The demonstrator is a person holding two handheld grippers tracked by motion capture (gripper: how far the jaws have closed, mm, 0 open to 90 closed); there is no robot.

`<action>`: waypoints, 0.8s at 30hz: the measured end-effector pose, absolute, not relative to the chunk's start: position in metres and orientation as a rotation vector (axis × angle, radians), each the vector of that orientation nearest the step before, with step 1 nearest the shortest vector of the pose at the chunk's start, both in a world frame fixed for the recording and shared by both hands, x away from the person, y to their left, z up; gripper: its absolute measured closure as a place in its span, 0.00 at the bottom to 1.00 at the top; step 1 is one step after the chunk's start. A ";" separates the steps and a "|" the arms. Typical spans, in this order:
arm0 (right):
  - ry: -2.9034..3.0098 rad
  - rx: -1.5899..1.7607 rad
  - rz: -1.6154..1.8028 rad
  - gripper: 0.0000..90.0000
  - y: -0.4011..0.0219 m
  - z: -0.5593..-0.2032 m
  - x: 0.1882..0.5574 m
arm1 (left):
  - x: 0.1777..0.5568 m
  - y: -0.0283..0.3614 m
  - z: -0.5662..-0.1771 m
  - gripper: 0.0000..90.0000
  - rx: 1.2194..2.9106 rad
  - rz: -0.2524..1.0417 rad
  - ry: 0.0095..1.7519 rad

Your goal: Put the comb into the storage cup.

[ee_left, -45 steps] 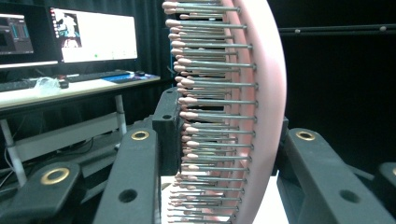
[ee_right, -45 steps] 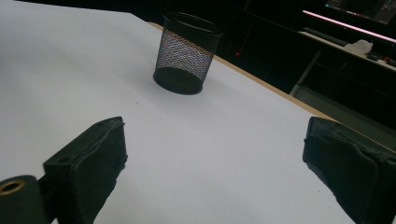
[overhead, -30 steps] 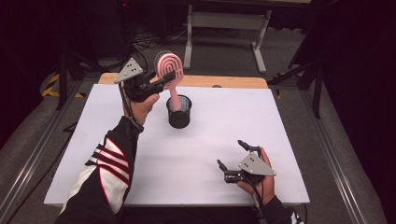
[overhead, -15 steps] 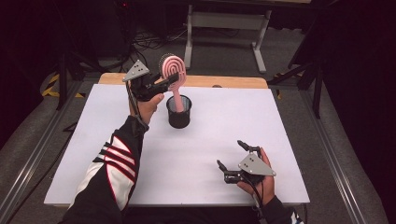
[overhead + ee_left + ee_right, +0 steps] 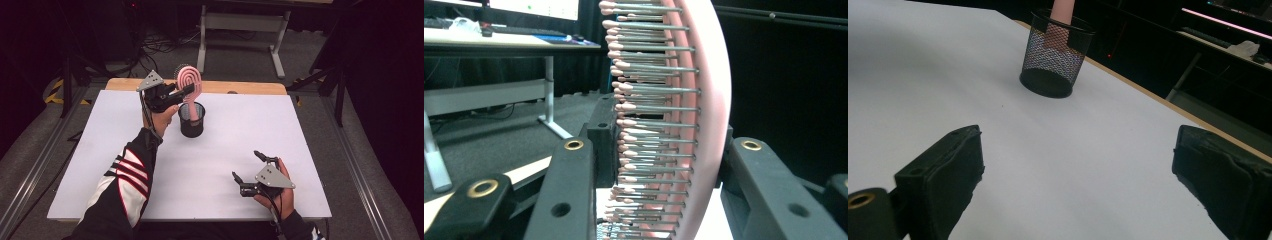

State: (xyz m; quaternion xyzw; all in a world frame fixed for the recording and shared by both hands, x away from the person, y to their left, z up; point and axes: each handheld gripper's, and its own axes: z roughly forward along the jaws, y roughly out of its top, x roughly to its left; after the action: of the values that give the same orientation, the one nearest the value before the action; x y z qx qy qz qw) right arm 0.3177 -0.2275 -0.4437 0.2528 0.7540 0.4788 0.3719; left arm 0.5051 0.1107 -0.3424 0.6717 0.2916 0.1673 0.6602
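Pink hairbrush (image 5: 674, 120) bristles close-up between left tongs (image 5: 187, 91) — pinched; right tongs (image 5: 248, 165) spread beside mesh cup (image 5: 1055, 55).

- Your white table (image 5: 215, 175) sits brightly lit from overhead; the surroundings stay dark.
- Your right gripper view blurs toward its lower corners.

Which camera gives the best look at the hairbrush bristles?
The left gripper view: the pink hairbrush stands between the left claw's jaws, each pink-tipped bristle distinct. The high view shows its whole head, small, above the mesh cup. The right gripper view shows just its handle in the cup.
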 end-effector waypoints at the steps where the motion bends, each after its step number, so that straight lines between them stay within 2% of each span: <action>1: 1.933 0.647 1.228 0.08 -0.227 -0.444 0.318 | 0.505 0.111 -0.343 0.70 1.521 0.382 0.660; 24: 1.952 0.642 1.217 0.08 -0.226 -0.445 0.318 | 0.512 0.108 -0.370 0.69 1.517 0.336 0.724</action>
State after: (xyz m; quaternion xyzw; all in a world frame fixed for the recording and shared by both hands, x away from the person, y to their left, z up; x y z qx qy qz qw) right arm 0.3182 -0.2264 -0.4450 0.2501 0.7601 0.4738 0.3678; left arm 0.5120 0.1081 -0.3697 0.6690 0.3195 0.1480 0.6546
